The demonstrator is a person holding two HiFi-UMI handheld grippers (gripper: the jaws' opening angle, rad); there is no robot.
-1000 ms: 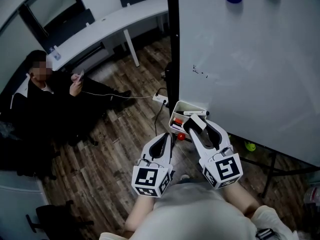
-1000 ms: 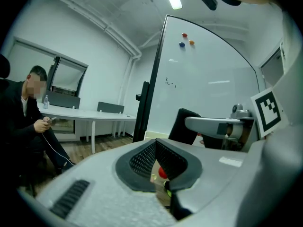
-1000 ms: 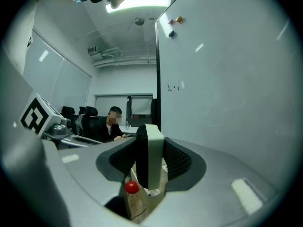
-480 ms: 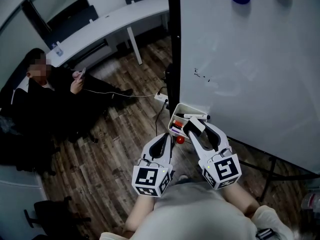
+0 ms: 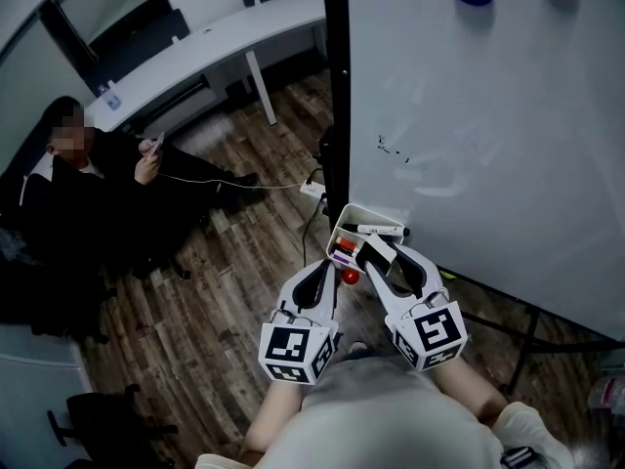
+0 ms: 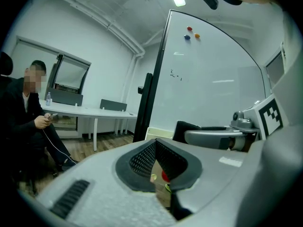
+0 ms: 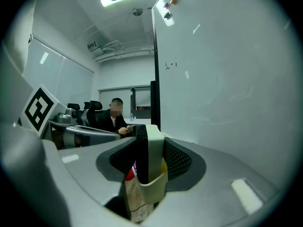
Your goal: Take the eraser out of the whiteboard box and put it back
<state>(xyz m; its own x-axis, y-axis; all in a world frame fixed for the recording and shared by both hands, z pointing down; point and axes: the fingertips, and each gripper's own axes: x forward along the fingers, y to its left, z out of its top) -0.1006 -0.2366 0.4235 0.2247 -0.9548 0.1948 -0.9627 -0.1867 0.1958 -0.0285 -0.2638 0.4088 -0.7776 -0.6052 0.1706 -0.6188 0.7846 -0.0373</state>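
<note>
- Head view: the whiteboard (image 5: 488, 145) fills the right side, with a black post (image 5: 337, 86) along its left edge.
- The whiteboard box (image 5: 366, 210) hangs at the board's lower edge, just beside that post.
- A marker (image 5: 381, 230) lies across the box at its far side, and red and purple bits sit at its left end.
- My right gripper (image 5: 384, 250) is clamped on the eraser (image 5: 375, 253) right at the box's near rim. I cannot tell whether the eraser touches the box.
- My left gripper (image 5: 317, 274) hangs just left of it, clear of the box, above a small red thing (image 5: 350, 277) on the wooden floor (image 5: 225, 311).
- A seated person (image 5: 78, 203) and a white desk (image 5: 205, 47) are well off to the left. A power strip (image 5: 312, 191) lies near the foot of the post.
- Left gripper view: my jaws are pressed together with nothing between them. The right gripper and the eraser's dark face cross in front of the board.
- Right gripper view: the eraser stands on edge between my pads, dark felt to the left and pale body to the right. It blocks most of what is below, and the board rises close on the right.
</note>
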